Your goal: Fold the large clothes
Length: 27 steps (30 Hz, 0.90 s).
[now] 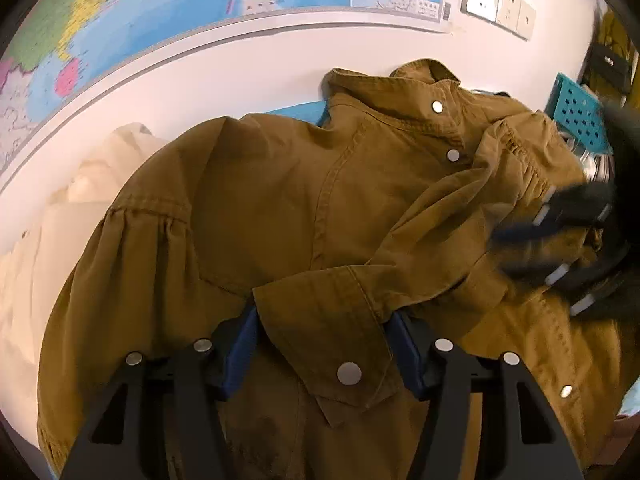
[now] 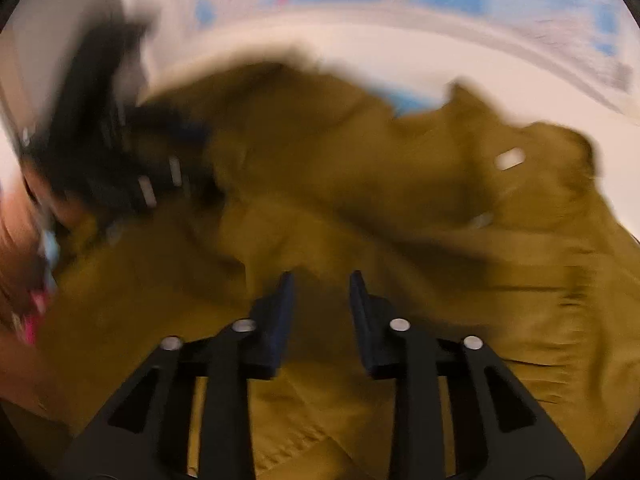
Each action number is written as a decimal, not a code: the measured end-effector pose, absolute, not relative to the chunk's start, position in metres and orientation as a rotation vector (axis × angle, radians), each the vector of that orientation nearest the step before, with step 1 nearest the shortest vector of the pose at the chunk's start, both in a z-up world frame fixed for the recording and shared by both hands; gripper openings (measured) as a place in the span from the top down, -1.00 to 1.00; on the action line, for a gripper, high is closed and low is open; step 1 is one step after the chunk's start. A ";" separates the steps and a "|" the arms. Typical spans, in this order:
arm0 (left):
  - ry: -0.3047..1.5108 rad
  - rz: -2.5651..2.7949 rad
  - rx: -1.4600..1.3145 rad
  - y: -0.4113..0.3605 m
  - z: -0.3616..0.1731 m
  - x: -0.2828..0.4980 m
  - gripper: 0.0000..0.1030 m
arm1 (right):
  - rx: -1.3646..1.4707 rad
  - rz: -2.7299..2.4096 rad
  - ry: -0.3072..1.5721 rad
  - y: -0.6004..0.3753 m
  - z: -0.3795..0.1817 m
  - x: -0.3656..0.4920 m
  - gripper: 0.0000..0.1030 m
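Your left gripper (image 1: pixel 320 344) pinched the cuff (image 1: pixel 332 336) of the brown jacket (image 1: pixel 260 184), which lay spread below the wall map (image 1: pixel 160 8); your right gripper (image 2: pixel 322 292) hovered over it, jaws narrow and empty

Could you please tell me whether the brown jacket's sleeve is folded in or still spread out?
Folded in: the sleeve lies across the jacket front, its cuff between the left gripper's jaws.
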<state>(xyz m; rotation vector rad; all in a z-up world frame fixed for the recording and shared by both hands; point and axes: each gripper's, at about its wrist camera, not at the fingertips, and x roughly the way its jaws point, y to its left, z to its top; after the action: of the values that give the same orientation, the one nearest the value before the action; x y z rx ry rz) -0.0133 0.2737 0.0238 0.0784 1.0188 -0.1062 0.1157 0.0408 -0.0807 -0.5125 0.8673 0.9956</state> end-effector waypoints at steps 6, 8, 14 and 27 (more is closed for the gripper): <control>0.871 -0.067 0.125 0.287 0.065 -0.073 -0.38 | -0.438 0.985 0.867 0.025 -0.065 0.115 0.55; 0.823 -0.035 0.114 0.301 0.078 -0.101 -0.45 | -0.404 0.993 0.833 0.018 -0.052 0.112 0.35; 0.864 0.086 0.141 0.329 0.063 -0.156 -0.53 | -0.392 1.047 0.758 0.047 -0.039 0.100 0.27; 1.016 0.195 0.170 0.347 0.005 -0.220 0.83 | -0.310 1.113 0.812 0.070 -0.048 0.070 -0.07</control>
<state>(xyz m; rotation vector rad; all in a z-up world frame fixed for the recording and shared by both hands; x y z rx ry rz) -0.2204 0.3467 0.0050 0.1703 1.0164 0.1945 0.0700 0.0699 -0.0482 -0.3103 0.8118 1.1129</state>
